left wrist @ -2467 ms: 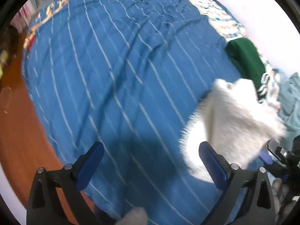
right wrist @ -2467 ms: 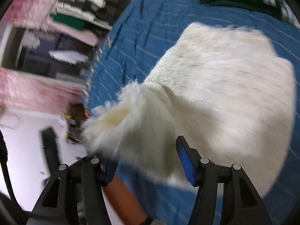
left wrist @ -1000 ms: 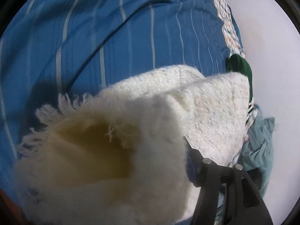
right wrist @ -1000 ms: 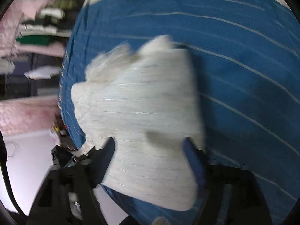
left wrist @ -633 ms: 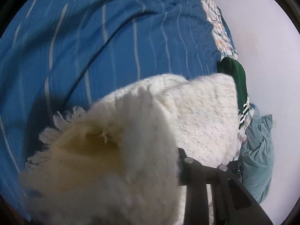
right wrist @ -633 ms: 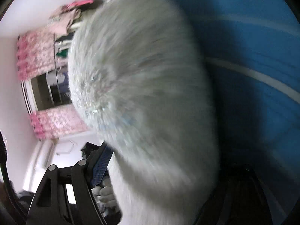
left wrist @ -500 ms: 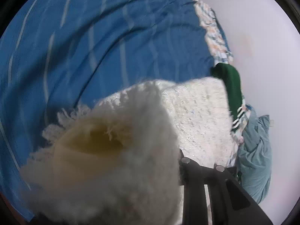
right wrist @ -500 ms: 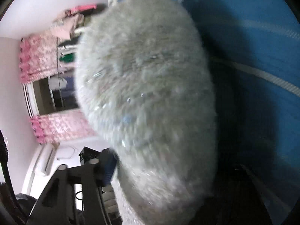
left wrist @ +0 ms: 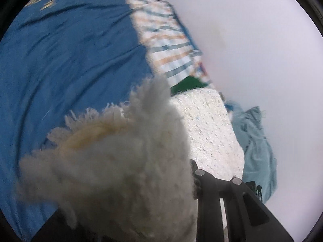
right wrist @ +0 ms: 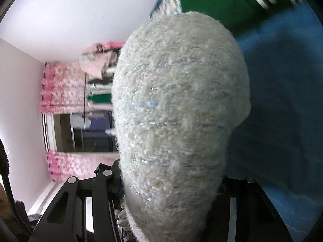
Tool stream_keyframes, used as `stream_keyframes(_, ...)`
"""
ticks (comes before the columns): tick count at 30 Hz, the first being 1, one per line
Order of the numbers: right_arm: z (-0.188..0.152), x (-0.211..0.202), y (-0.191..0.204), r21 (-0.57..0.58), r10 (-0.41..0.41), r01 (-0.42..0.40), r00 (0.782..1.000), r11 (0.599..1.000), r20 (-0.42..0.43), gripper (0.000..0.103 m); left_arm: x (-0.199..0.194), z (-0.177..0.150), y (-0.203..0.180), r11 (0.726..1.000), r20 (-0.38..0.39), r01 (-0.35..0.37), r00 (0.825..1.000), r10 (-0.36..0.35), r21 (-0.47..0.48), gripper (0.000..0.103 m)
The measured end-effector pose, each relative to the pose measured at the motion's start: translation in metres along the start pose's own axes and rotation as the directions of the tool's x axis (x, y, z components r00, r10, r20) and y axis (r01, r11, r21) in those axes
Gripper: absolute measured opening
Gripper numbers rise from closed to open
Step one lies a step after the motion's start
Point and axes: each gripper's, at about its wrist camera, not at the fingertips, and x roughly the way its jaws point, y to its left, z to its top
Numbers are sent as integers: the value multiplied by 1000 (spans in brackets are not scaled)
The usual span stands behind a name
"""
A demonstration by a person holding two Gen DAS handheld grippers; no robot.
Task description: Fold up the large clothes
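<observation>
Both hand-held grippers, left and right, clamp the fluffy white garment, lifted above the blue bed cover. Thick pile could slip free, letting the fold sag toward the green clothing at the far edge.

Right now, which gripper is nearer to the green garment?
Right. The green garment looms just beyond the right gripper; from the left gripper it looks small, behind the white sweater.

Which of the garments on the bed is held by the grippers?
The white fluffy knit, bunched between both grippers' fingers. The green garment and the teal one lie untouched by the wall.
</observation>
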Motion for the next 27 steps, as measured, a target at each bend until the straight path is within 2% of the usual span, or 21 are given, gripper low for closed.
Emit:
stream_keyframes(3,48,-14,32,-32,10,-7,997,999,75,53,29,49,-39,997,-1,52,999,-52,50,22)
stream_keyframes(6,113,-43,50,-63,28,-19,990,998,138,53,65,87,-69,993,-2,90,996,-90,79,22)
stream_keyframes(9,184,-61,52,-76,40,-27,983,997,178,53,110,118,-96,988,3,113,994,-113,104,22)
stream_keyframes(13,281,-83,24,-66,41,-28,979,997,199,53,192,148,-111,987,-20,125,992,-124,99,22)
stream_keyframes(17,363,-91,-48,8,7,-9,980,1000,197,53,272,150,-97,992,-80,91,993,-84,88,22)
stream_keyframes(20,400,-95,-110,79,-89,76,981,994,175,53,317,133,-77,992,-141,46,990,-29,115,22)
stream_keyframes(23,417,-98,-145,80,-136,126,982,989,130,54,322,113,-68,980,-148,43,989,-14,193,28)
stream_keyframes(27,433,-96,-150,49,-142,138,987,989,75,57,309,108,-71,964,-150,31,989,10,265,33)
